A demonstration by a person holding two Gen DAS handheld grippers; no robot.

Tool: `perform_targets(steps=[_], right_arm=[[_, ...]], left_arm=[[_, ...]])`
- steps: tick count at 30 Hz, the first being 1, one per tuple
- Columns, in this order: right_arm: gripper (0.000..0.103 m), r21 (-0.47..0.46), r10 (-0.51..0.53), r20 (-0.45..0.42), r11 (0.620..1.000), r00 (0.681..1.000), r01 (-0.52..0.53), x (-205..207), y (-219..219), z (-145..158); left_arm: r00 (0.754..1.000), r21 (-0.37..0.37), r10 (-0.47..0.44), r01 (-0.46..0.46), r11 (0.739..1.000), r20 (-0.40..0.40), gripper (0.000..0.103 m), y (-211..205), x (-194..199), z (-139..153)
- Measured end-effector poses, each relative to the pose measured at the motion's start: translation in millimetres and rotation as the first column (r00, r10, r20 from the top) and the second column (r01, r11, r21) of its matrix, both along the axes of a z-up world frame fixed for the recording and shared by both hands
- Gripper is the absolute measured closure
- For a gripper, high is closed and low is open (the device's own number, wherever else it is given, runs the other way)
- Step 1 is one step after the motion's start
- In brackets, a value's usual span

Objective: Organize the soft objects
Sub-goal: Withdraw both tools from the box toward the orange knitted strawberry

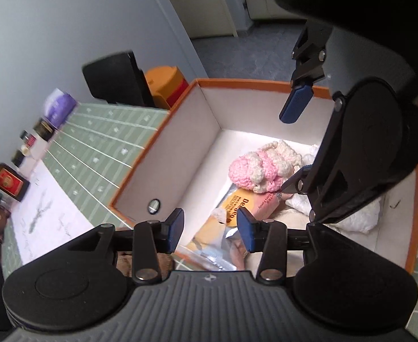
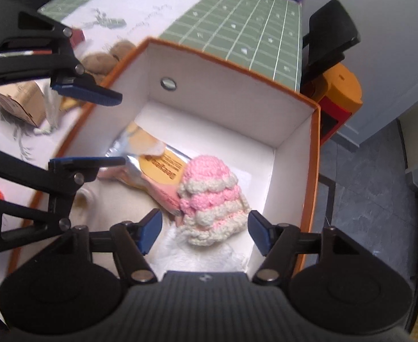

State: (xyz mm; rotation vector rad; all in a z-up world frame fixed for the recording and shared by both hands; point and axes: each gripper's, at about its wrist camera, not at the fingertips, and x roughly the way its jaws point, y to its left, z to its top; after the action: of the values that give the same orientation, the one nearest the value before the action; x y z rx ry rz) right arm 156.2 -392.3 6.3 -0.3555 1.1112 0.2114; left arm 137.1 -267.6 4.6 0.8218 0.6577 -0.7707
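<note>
Green gridded worktop carries an orange-rimmed box; pink-and-cream knit hat lies inside near its right wall, on a foil packet. Left claw and right claw both released, empty, over the box

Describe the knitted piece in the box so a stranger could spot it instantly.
Find the orange-rimmed box with white inner walls on the green grid tablecloth. On its floor, beside a foil packet with an orange label, lies the crocheted hat. Only it has chunky scalloped bands alternating pink and cream.
</note>
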Motion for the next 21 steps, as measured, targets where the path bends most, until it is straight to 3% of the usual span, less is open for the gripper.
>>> perform_targets(steps=[3, 7, 13, 17, 21], right_arm=[[0.03, 0.025, 0.006, 0.053, 1.0, 0.999, -0.007, -11.3, 12.3, 15.4], [0.03, 0.087, 0.015, 0.108, 0.996, 0.994, -0.024, -26.5, 33.5, 32.7], [0.029, 0.174, 0.069, 0.196, 0.979, 0.978, -0.104, -54.2, 78.1, 52.7], [0.025, 0.255, 0.111, 0.216, 0.952, 0.97, -0.166, -72.3, 107.9, 51.1], [0.025, 0.312, 0.135, 0.205, 0.93, 0.97, -0.195, -82.2, 133.5, 35.6]], left_arm=[[0.999, -0.029, -0.003, 0.004, 1.0, 0.048, 0.051, 19.0, -16.7, 9.5], [0.994, -0.042, -0.005, 0.009, 0.999, 0.107, 0.051, 47.2, -39.7, 20.0], [0.986, -0.06, 0.081, -0.073, 0.995, 0.148, 0.051, 102.7, -58.7, 31.6], [0.967, -0.086, 0.162, -0.148, 0.985, 0.196, 0.051, 147.4, -69.9, 30.9], [0.929, -0.13, 0.286, -0.262, 0.956, 0.234, 0.051, 194.2, -84.1, 11.3]])
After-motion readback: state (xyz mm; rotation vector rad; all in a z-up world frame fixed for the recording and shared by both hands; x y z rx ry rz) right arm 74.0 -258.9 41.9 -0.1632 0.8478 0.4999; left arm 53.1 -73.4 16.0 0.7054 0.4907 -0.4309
